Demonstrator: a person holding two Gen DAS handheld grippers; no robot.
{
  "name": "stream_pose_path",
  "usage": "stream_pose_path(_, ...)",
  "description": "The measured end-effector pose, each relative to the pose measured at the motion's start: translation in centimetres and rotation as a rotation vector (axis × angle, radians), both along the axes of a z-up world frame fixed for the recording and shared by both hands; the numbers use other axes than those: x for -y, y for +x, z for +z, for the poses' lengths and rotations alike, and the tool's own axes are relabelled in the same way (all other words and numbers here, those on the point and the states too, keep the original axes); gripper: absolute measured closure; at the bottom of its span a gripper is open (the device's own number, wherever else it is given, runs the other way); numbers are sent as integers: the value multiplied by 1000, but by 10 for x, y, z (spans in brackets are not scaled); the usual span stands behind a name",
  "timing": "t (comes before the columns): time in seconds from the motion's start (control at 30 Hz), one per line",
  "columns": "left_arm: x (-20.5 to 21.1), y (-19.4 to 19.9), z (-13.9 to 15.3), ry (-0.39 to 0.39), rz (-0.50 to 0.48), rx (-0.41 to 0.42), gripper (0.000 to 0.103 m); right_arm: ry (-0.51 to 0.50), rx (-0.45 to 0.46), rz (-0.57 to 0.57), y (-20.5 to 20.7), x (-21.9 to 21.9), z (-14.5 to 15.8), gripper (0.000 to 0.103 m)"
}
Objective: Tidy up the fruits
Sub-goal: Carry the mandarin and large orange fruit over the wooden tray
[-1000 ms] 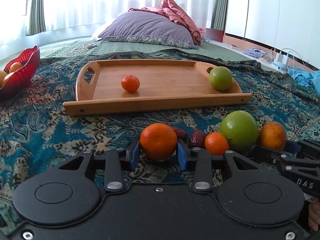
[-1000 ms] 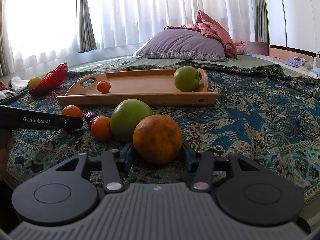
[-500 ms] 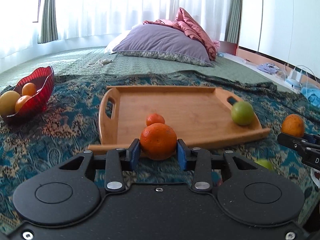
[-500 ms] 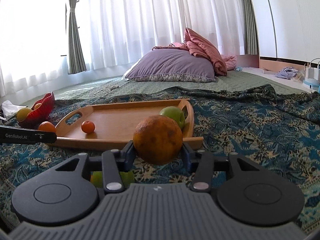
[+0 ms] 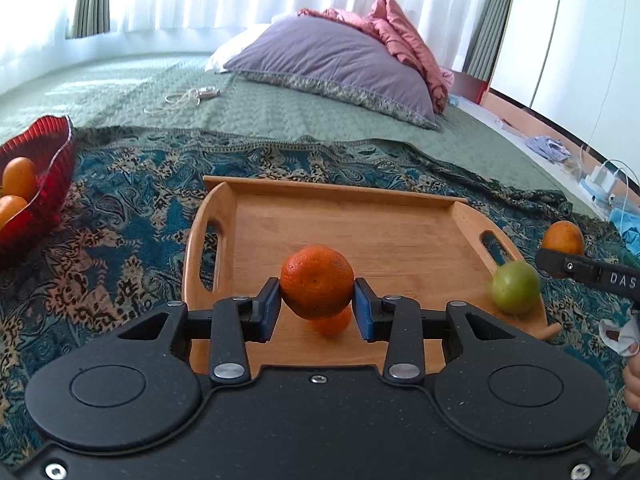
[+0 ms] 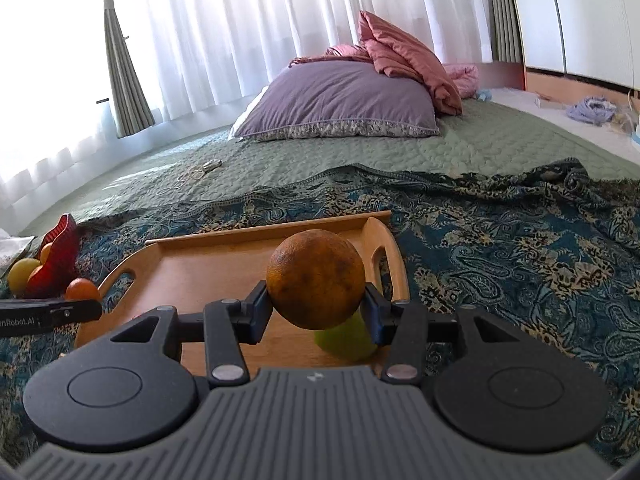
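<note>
I hold two fruits at once. The left tool (image 5: 317, 304) pinches a mandarin (image 5: 317, 282) across its middle, pads on opposite sides, above the near part of the tray (image 5: 360, 220). It looks light, with a soft, loose skin that gives under pressure, so I judge a gentle squeeze at the widest girth is right; harder would bruise it. A smaller mandarin (image 5: 332, 322) lies on the tray just under it, at 6 o'clock.

The right tool (image 6: 316, 310) clamps an orange (image 6: 316, 278), bigger, firmer and likely heavier, its pitted rind giving fair grip. The pads sit at 3 and 9 o'clock slightly below its middle, so it could roll out upward if I tilt. A green fruit (image 6: 344, 342) rests on the tray right below it.
</note>
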State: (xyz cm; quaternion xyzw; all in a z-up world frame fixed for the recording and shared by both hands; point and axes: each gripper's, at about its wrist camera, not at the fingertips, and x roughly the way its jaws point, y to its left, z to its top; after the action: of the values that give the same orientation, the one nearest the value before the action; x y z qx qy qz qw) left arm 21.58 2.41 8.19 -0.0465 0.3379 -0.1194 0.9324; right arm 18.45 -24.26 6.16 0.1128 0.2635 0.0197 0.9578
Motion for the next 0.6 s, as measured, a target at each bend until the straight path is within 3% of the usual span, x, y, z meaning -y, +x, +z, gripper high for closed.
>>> stream_pose_path(0.1,-2,17,-3,13,18,-21,67,28,-54,-9,25,9,-1,53)
stream_pose_path(0.3,3,41,-14,37,23,-54,67,-44,-135,12,56,5,-10,53)
stream_pose_path(0.6,10,63,-33,68,34,-93,67,-105,-186,78,84,-20,-18,53)
